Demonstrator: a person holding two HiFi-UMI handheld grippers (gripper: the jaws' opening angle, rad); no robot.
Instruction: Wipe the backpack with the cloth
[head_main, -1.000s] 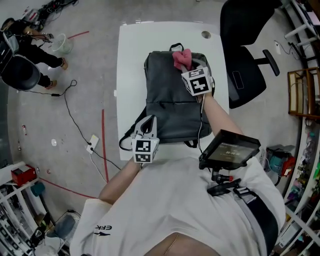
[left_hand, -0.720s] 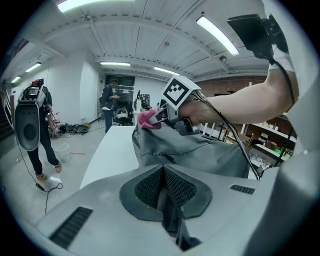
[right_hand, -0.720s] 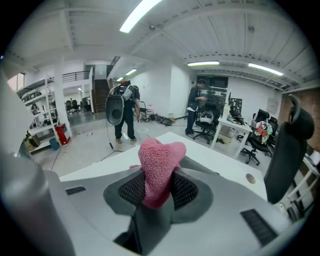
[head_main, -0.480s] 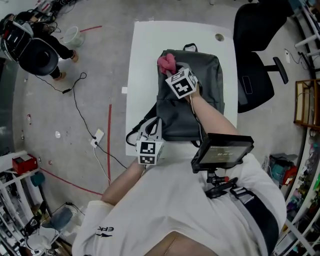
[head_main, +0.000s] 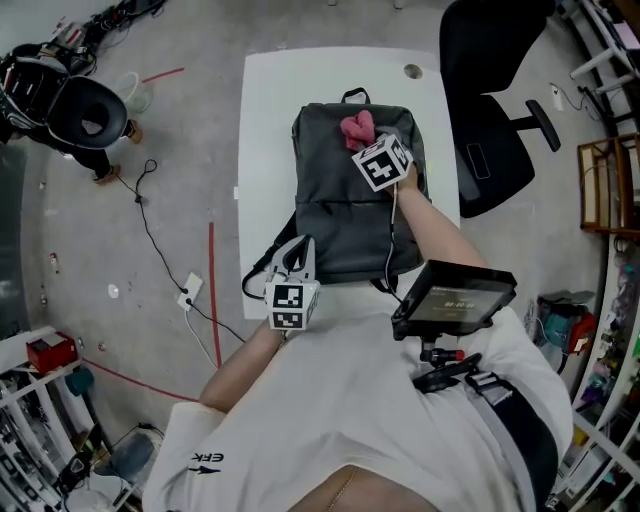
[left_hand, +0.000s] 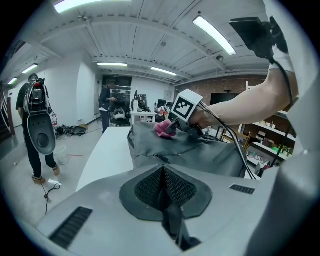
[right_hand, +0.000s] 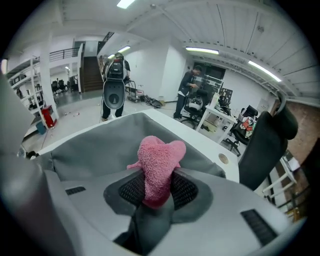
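Mid-wipe: the right gripper (head_main: 365, 141), clamped on a pink cloth (head_main: 356, 126), works the top of the backpack (head_main: 350, 215), while the panel nearer the closed, empty left gripper (head_main: 298, 253) apparently awaits.

Very little print can be read here. On the left sleeve of the person's white shirt (head_main: 300, 420), small dark letters (head_main: 205, 459) are showing. They seem to read "ERK", with a stroke running beneath them, but the reading is uncertain at this size. The screen (head_main: 455, 297) mounted at the person's chest is glowing with faint pale lines of text, too small to make out. The cube (head_main: 290, 305) on the left tool (head_main: 297, 250) and the cube (head_main: 381, 162) on the right tool (head_main: 363, 139) are each showing black-and-white square code patterns on their faces. These are blocky marker shapes rather than letters or numbers.
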